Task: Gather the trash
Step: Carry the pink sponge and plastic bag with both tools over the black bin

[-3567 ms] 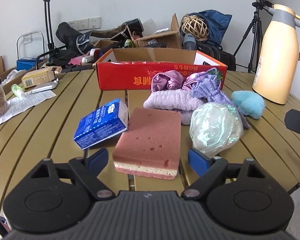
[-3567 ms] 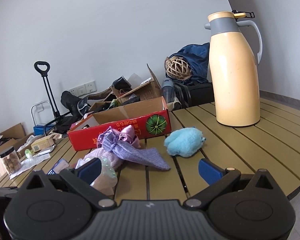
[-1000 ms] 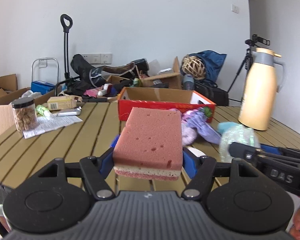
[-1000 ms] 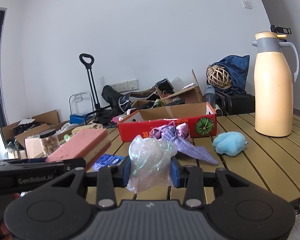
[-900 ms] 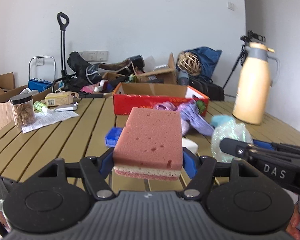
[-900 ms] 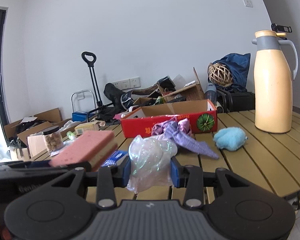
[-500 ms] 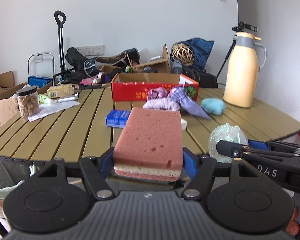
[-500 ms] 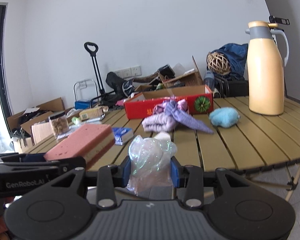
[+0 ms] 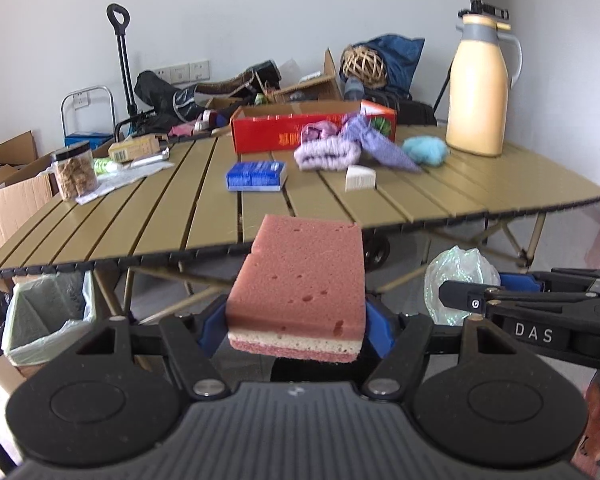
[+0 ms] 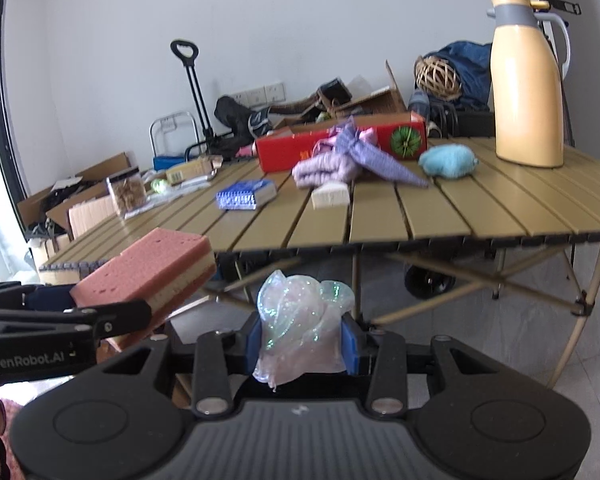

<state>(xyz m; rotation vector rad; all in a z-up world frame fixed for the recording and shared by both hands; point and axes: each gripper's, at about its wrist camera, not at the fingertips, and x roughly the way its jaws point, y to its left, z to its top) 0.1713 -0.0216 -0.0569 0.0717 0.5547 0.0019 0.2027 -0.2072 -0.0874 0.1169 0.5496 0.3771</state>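
Note:
My left gripper (image 9: 296,330) is shut on a pink sponge (image 9: 304,280) with a cream layer, held in the air in front of the table's near edge. The same sponge (image 10: 148,272) shows at the lower left of the right wrist view. My right gripper (image 10: 302,344) is shut on a crumpled iridescent plastic bag (image 10: 300,332), which also appears to the right in the left wrist view as the plastic bag (image 9: 460,280). A bin with a pale green liner (image 9: 48,312) stands on the floor under the table's left end.
The slatted table (image 9: 180,208) carries a blue packet (image 9: 256,176), a white wedge (image 9: 360,178), purple cloths (image 9: 332,152), a blue puff (image 9: 424,150), a red box (image 9: 300,128), a yellow jug (image 9: 478,88) and a jar (image 9: 74,170). Cardboard boxes (image 9: 8,196) stand at left.
Both grippers have drawn back from the table and sunk, each keeping its load. The table's near edge and the floor below have come into view, with the lined bin at the lower left.

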